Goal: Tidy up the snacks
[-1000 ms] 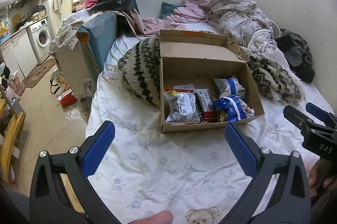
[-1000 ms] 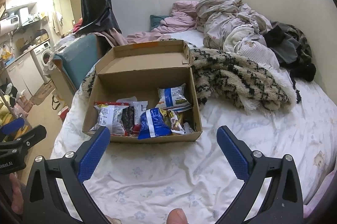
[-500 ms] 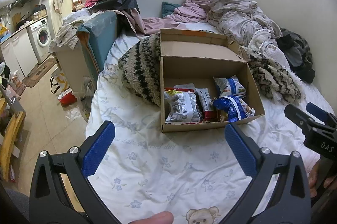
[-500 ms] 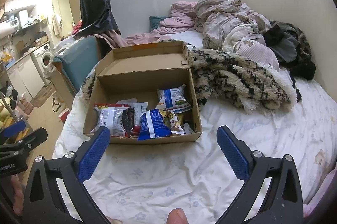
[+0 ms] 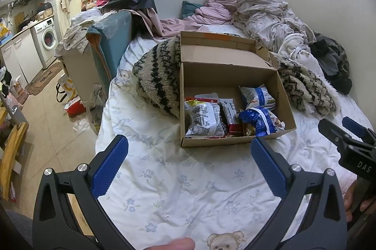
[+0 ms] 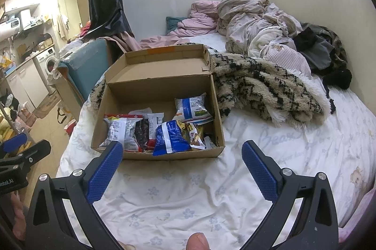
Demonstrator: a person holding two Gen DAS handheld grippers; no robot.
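An open cardboard box sits on the bed and holds several snack packets: a silver packet, a blue packet, and a white and blue packet. My left gripper is open and empty, held above the sheet short of the box. My right gripper is open and empty, also short of the box's front wall. Each gripper shows at the edge of the other's view: the right gripper, the left gripper.
A striped fuzzy blanket lies under and beside the box. Crumpled bedding and clothes pile at the far end by the wall. The bed's left edge drops to a floor with bags and a washing machine.
Both grippers have drifted very slightly; the box and packets have not moved. Both stay open and empty.
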